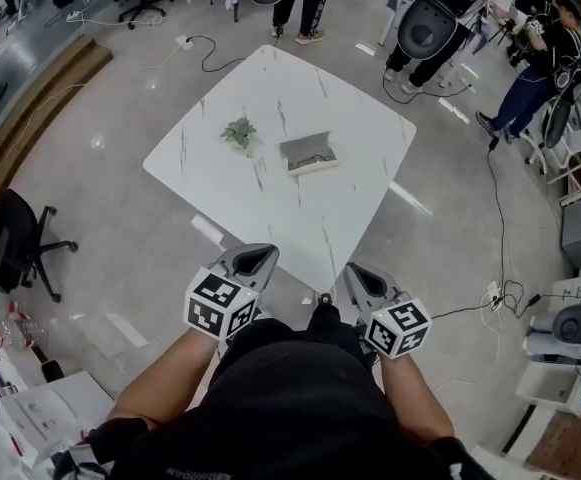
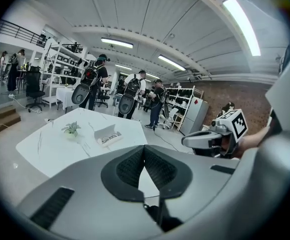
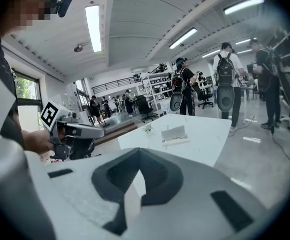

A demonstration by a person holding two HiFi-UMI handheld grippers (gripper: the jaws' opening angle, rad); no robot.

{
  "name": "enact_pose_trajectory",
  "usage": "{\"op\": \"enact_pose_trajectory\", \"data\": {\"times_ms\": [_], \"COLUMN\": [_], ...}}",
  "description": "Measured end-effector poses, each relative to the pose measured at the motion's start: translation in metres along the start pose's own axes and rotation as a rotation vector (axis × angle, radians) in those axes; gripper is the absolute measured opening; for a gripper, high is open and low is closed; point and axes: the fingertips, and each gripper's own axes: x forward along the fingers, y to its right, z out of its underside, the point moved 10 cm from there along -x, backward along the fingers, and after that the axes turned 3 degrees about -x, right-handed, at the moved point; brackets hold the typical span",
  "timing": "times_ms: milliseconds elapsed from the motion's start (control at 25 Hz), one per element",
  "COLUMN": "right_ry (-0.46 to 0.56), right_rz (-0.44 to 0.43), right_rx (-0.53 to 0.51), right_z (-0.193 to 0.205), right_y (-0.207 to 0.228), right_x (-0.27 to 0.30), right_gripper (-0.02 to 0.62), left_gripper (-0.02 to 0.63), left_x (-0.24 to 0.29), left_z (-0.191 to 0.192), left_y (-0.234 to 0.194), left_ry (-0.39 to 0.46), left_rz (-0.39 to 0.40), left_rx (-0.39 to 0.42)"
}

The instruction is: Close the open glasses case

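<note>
I hold my left hand-held gripper [image 1: 253,260] and my right hand-held gripper [image 1: 362,280] close to my body, side by side, just short of the near corner of the white marble-patterned tabletop [image 1: 340,208]. Both are clenched on nothing. In the left gripper view the dark padded tips meet at a point, with only a narrow wedge of tabletop showing behind them. The right gripper view shows the same. Neither touches the tabletop.

The open grey rectangular glasses case [image 1: 308,152] lies near the middle of the tabletop, well apart from both hand-held grippers. Its lid stands raised along the far side, and a dark-framed pair of glasses [image 2: 109,137] rests in its tray. Just beside the case, on my left, sits a small green leafy plant [image 1: 238,133], not touching it. Beyond the far edge of the tabletop, several people stand on the glossy grey floor [image 1: 100,138].
</note>
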Motion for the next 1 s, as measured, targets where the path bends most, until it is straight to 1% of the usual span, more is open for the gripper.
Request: {"op": "enact_pose_trajectory", "data": {"times_ms": [200,360,520,800,1000], "right_ry": [-0.003,-0.007,-0.017,-0.032,-0.045], "right_rz": [-0.052,-0.109,-0.169,-0.262,-0.309], "right_rx": [-0.046,-0.093,-0.111,-0.121,-0.122], "right_z": [-0.021,-0.041,-0.055,-0.06,-0.063], "right_y": [0.036,0.07,0.103,0.15,0.177], "right_x": [0.021,0.039,0.057,0.078,0.091], "right_gripper": [0.002,0.002,0.002,0.002,0.002], "left_gripper": [0.005,0.005,0.005,0.005,0.005], "left_x": [0.02,0.041,0.064,0.1,0.117], "left_z": [-0.006,-0.019,-0.031,-0.031,-0.041], "left_y": [-0.008,-0.013,-0.014,-0.002,0.007], "left_ry": [-0.006,0.013,0.029,-0.004,0.014], "left_rz": [-0.084,-0.165,-0.23,-0.322,-0.383], "left_rx": [-0.031,-0.057,-0.081,-0.112,-0.136]}}
